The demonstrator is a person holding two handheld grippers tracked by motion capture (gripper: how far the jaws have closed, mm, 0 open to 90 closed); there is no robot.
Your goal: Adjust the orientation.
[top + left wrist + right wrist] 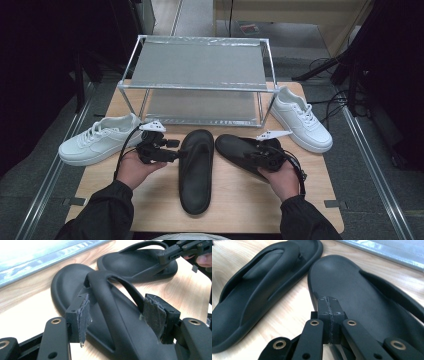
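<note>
We have two black flip-flops lying side by side on the wooden table (310, 200), in front of a two-tier metal shoe rack (200, 80), with a white sneaker at the left (97, 140) and another white sneaker at the right (302, 119). Our left gripper (122, 315) stands wide, its worn pads on either side of the strap of the left flip-flop (196, 170) without pressing on it, so that sandal rests on the table ungripped. Our right gripper (331, 315) has its jaws pressed together at the inner edge of the right flip-flop (245, 150); whether they pinch the thin rim or merely rest above the footbed we cannot tell. From here, we judge the main risk to lie in the left grip: if the jaws close on only the narrow strap, the soft sandal may hang, swing and tip as it rises, and could catch the rack's front rail. On the right, a pinch on a rubbery edge may slide off and let that flip-flop fall onto its neighbour, which lies just beside it. The tabletop is pale wood grain, smooth and level. Around it the room is dim, with grey floor, metal rails along both sides and loose cables at the far right.
</note>
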